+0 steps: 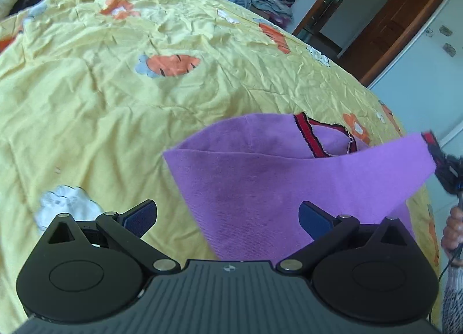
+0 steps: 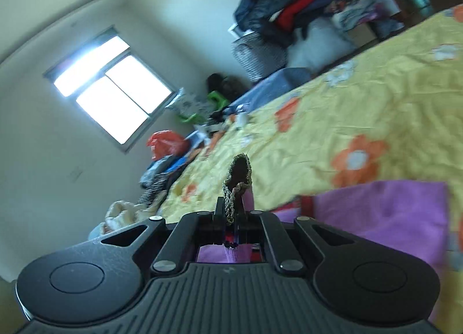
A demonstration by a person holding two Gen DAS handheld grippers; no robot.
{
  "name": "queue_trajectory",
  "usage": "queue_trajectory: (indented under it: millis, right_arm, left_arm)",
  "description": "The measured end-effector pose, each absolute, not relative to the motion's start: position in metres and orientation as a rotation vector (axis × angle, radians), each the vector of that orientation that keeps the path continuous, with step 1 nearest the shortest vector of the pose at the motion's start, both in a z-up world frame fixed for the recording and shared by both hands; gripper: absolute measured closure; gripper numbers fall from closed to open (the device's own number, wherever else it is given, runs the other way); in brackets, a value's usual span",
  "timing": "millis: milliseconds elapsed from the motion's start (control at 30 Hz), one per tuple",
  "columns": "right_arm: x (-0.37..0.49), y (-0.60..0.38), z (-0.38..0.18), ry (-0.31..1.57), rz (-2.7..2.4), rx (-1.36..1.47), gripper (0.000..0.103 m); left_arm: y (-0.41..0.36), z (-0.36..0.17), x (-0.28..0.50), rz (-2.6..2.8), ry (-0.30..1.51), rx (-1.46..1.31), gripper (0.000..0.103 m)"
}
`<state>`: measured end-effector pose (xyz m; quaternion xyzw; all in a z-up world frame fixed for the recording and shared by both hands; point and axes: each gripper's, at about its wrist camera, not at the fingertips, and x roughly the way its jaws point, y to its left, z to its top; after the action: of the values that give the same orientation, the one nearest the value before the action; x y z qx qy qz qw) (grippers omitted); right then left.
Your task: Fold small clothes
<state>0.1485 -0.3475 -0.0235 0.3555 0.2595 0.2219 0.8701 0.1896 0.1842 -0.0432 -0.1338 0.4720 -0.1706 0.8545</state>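
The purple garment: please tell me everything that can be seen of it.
The purple garment is a small piece of soft, ribbed-looking knit with a red and dark striped trim along its opening. It lies partly on the yellow flowered bedsheet, with one side lifted and folding over. The right hand-held gripper is shut on its lacy trimmed edge. The left hand-held gripper is open, holding nothing.

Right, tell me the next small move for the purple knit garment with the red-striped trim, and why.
Probably carry the right gripper across to lay the lifted corner over the purple knit garment on the yellow flowered bedsheet. It is shut on the trimmed edge, that flap hangs raised, and the left gripper is open, holding nothing.
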Motion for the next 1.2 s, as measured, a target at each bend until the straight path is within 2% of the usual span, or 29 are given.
queue_trajectory:
  millis: [33, 67, 100, 133, 167, 200, 233, 267, 667, 733, 767, 800, 867, 900, 967, 1100, 1200]
  right_arm:
    - [0.144, -0.352, -0.028, 0.544, 0.455, 0.749, 0.099]
    - [0.14, -0.356, -0.032, 0.544, 0.451, 0.758, 0.099]
    - [0.137, -0.36, -0.035, 0.539, 0.449, 0.771, 0.099]
    - [0.134, -0.362, -0.036, 0.536, 0.448, 0.781, 0.099]
    - [0.133, -0.364, -0.038, 0.534, 0.445, 0.787, 0.099]
    - [0.13, -0.365, -0.038, 0.53, 0.445, 0.789, 0.099]
    - [0.129, -0.365, -0.037, 0.523, 0.449, 0.797, 0.099]
    - [0.127, -0.365, -0.035, 0.517, 0.451, 0.8, 0.099]
    - [0.121, -0.389, -0.007, 0.427, 0.398, 0.773, 0.098]
    - [0.12, -0.399, -0.013, 0.443, 0.373, 0.759, 0.099]
    - [0.118, -0.402, -0.018, 0.457, 0.355, 0.746, 0.098]
    - [0.117, -0.404, -0.024, 0.473, 0.331, 0.727, 0.098]
    - [0.114, -0.412, -0.04, 0.498, 0.3, 0.729, 0.098]
    - [0.113, -0.416, -0.049, 0.513, 0.272, 0.727, 0.098]
    - [0.111, -0.423, -0.068, 0.548, 0.231, 0.727, 0.098]
    - [0.105, -0.426, -0.102, 0.638, 0.177, 0.695, 0.098]
    - [0.106, -0.422, -0.111, 0.711, 0.166, 0.667, 0.09]
  left_arm:
    - [0.181, -0.048, 0.193, -0.378, 0.996, -0.309, 0.005]
    - [0.179, -0.053, 0.197, -0.394, 0.997, -0.334, 0.013]
    - [0.175, -0.059, 0.204, -0.386, 1.018, -0.345, 0.027]
    - [0.172, -0.067, 0.211, -0.362, 1.054, -0.356, 0.034]
    - [0.171, -0.069, 0.215, -0.346, 1.042, -0.36, 0.036]
    - [0.17, -0.068, 0.219, -0.333, 1.032, -0.356, 0.059]
    - [0.171, -0.069, 0.222, -0.3, 1.048, -0.36, 0.076]
    - [0.174, -0.069, 0.225, -0.277, 1.061, -0.382, 0.101]
    - [0.184, -0.034, 0.222, -0.285, 0.976, -0.327, 0.103]
    - [0.179, -0.037, 0.222, -0.331, 0.985, -0.366, 0.08]
    - [0.175, -0.04, 0.221, -0.34, 0.984, -0.365, 0.058]
    - [0.17, -0.042, 0.22, -0.354, 0.965, -0.357, 0.049]
    - [0.156, -0.047, 0.217, -0.37, 0.955, -0.32, 0.05]
    - [0.15, -0.051, 0.219, -0.348, 0.969, -0.294, 0.068]
    - [0.14, -0.062, 0.221, -0.317, 1.001, -0.251, 0.083]
    - [0.126, -0.067, 0.217, -0.235, 0.976, -0.087, 0.081]
    - [0.121, -0.06, 0.213, -0.115, 0.928, 0.079, 0.079]
